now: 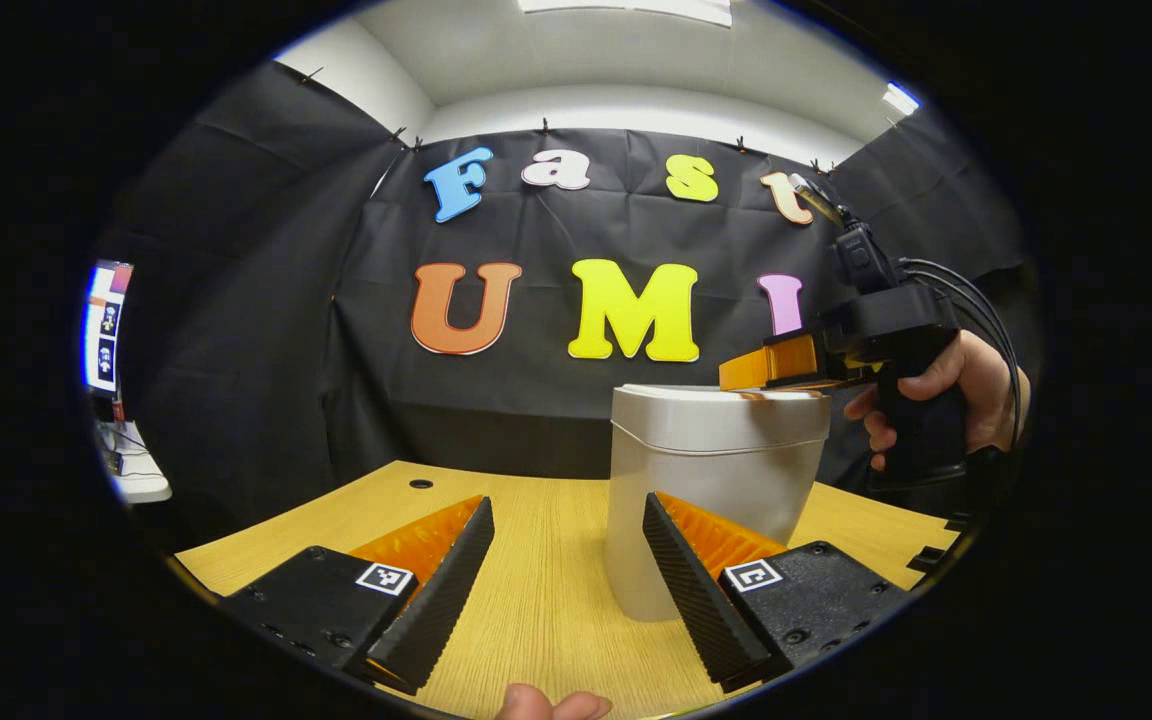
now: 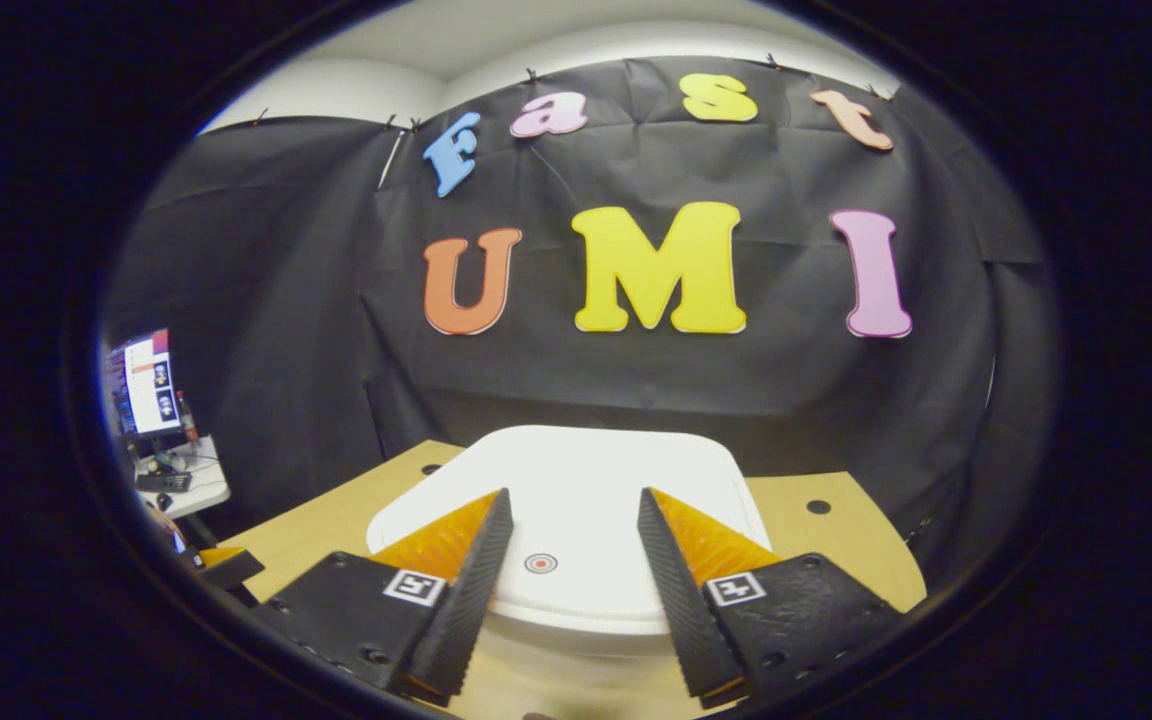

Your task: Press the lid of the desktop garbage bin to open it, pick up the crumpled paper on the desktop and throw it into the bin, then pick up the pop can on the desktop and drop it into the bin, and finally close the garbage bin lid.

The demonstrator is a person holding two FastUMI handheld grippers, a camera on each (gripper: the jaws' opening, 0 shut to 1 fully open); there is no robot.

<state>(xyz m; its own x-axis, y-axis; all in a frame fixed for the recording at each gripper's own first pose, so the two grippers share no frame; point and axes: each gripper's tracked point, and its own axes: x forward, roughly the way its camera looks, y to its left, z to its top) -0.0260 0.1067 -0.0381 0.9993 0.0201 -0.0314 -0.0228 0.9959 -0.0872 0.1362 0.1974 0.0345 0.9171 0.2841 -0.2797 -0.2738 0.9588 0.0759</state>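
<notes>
Left gripper view is taken from low over a wooden desk (image 1: 546, 600), where a pale garbage bin (image 1: 716, 480) stands just right of centre with its lid (image 1: 721, 392) shut flat. The left gripper (image 1: 569, 585) is held back near the desk's front edge, jaws spread wide with nothing between them, apparently kept clear so the other tool can work. The right gripper (image 1: 766, 368) is seen at the bin's far right, carried by a hand (image 1: 946, 400), its fingertips resting on or just above the lid's edge; contact cannot be confirmed.

Right gripper view is aimed down along the lid (image 2: 576, 480), which lies flat beneath the right gripper (image 2: 573, 560). Its jaws are parted and empty, set either side of a small round mark (image 2: 540, 563) on the lid, probably the press point. The lid is judged still unopened. Crumpled paper and pop can cannot be located.
</notes>
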